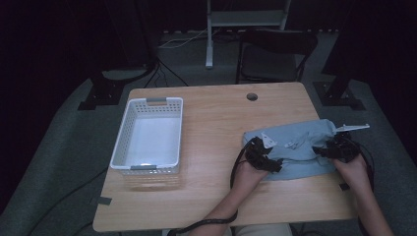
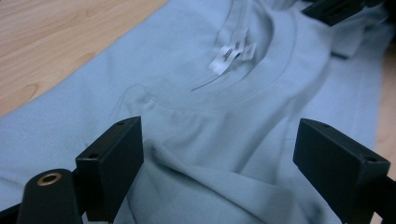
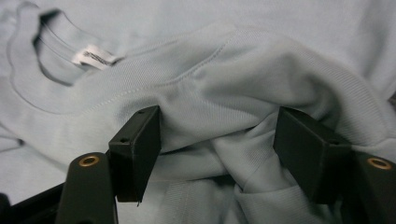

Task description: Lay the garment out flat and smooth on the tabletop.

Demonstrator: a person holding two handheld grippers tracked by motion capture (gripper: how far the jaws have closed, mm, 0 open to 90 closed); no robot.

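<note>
A light blue sweatshirt (image 1: 300,150) lies bunched on the wooden surface (image 1: 216,128), between the two hand-held grippers. The left hand-held gripper (image 1: 262,156) sits at the garment's left end and the right hand-held gripper (image 1: 334,150) at its right end, so the cloth's long axis runs straight from one to the other. Each hand is equally close to its own end.

In the left gripper view, the left hand-held gripper's jaws stand wide apart, with a raised fold of blue cloth between them but not pinched. The round collar (image 2: 243,88) and its white label (image 2: 231,53) lie just ahead of the jaws.

In the right gripper view, the right hand-held gripper's jaws are also spread, straddling a thick hump of fabric that swells up between them. They appear to touch the cloth on both sides without squeezing it shut. The collar lies ahead and to the left there.

Well off to the left of the left hand-held gripper stands a white slotted basket (image 1: 147,169), with nothing in it. If the garment is meant for it, the move would carry leftward across the bare wood.
</note>
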